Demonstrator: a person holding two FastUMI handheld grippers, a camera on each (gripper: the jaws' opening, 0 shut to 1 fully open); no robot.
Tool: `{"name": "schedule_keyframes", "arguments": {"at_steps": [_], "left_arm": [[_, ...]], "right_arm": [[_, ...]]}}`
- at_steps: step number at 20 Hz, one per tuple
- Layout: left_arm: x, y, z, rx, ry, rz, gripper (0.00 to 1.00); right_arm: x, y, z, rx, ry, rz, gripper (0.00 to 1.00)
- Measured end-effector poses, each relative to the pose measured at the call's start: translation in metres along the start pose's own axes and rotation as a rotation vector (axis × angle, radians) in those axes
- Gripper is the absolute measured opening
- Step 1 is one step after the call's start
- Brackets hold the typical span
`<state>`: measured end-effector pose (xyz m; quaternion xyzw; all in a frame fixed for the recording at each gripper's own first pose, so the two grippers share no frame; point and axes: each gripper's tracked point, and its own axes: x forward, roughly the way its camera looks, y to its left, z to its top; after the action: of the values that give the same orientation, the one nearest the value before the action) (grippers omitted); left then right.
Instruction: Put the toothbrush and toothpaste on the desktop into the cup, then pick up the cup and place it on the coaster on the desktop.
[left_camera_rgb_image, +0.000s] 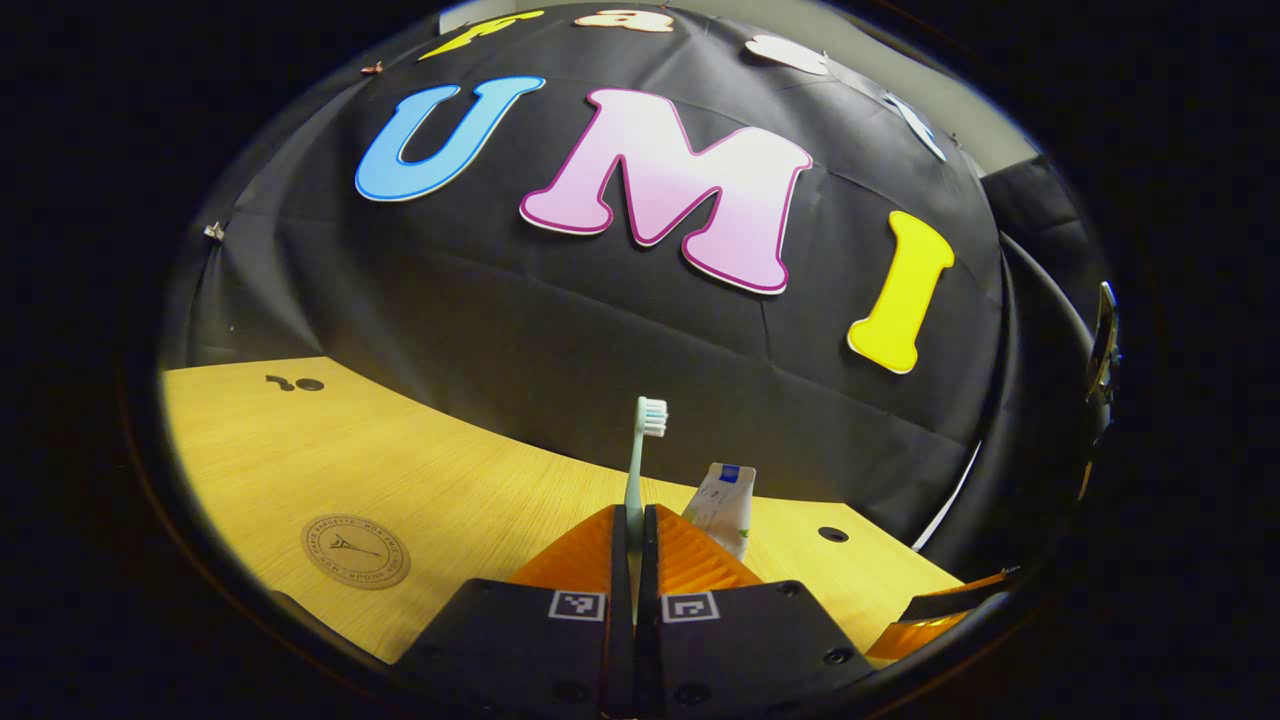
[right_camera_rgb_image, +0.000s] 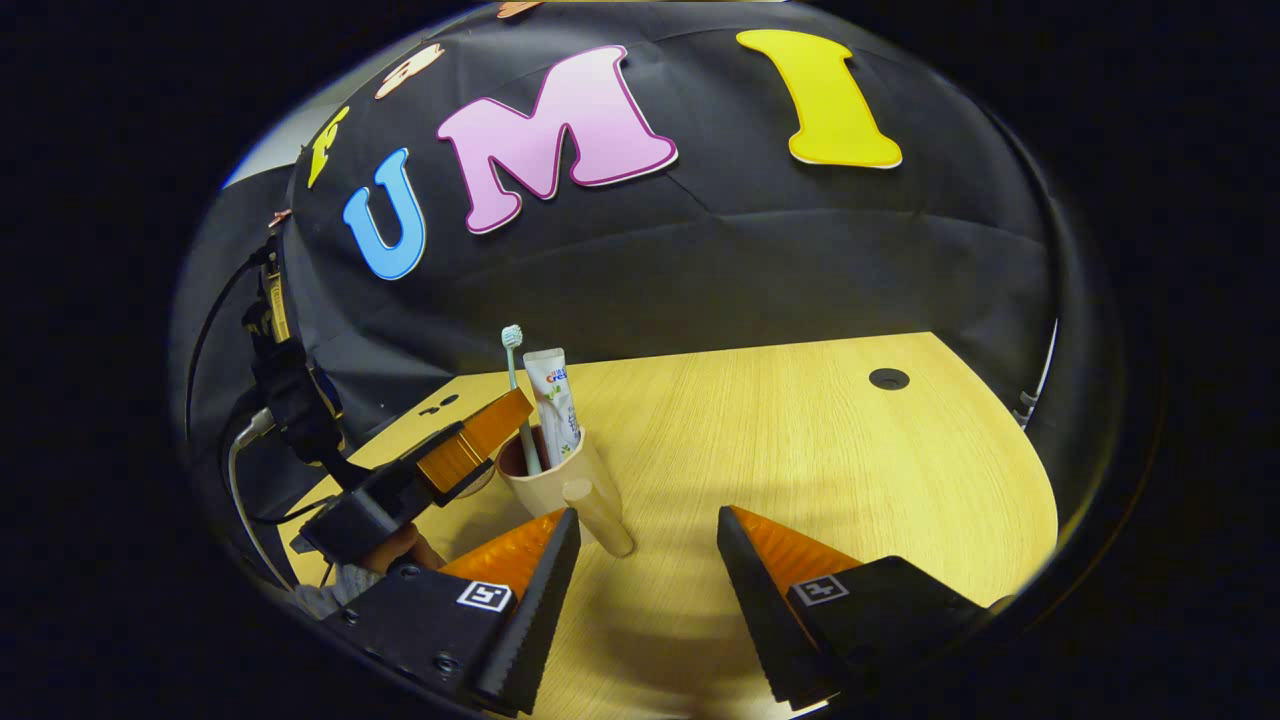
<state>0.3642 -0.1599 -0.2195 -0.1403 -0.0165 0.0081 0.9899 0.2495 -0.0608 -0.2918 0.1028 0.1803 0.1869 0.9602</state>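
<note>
Standing nearest in the right gripper view, the right gripper (right_camera_rgb_image: 640, 525) has its jaws spread wide and grasps nothing, poised above the desktop (right_camera_rgb_image: 800, 440) just short of the cup (right_camera_rgb_image: 550, 475). Beyond it the cup sits on the wood toward the desktop's left edge, with the toothbrush (right_camera_rgb_image: 515, 390) and the toothpaste (right_camera_rgb_image: 553, 400) both upright inside it, so the first half of the task looks done or all but done. At the cup's rim the left gripper (right_camera_rgb_image: 480, 435) reaches in, held by a hand (right_camera_rgb_image: 395, 550). In the left gripper view that gripper's jaws are clenched on the toothbrush handle (left_camera_rgb_image: 634, 480), which rises straight between them, with the toothpaste (left_camera_rgb_image: 722, 505) just beside on the right; letting go of the brush seems to be the step in hand. Farther off, near the desktop's left edge in that view, lies the round coaster (left_camera_rgb_image: 356, 551), bare and well apart from the cup. Lifting the cup and setting it there is still left.
</note>
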Motion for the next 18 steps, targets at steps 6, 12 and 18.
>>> {"name": "schedule_keyframes", "arguments": {"at_steps": [6, 12, 18], "left_arm": [[-0.006, 0.001, -0.004, 0.055, 0.014, -0.008, 0.13], [-0.018, 0.008, -0.007, 0.088, 0.03, -0.003, 0.27], [-0.054, 0.03, 0.006, 0.171, 0.056, -0.009, 0.59]], "right_arm": [[0.0, 0.01, -0.003, -0.001, 0.03, 0.028, 0.86], [0.003, 0.023, 0.004, 0.051, 0.108, 0.102, 0.86], [0.016, 0.015, 0.002, -0.028, 0.262, 0.099, 0.86]]}}
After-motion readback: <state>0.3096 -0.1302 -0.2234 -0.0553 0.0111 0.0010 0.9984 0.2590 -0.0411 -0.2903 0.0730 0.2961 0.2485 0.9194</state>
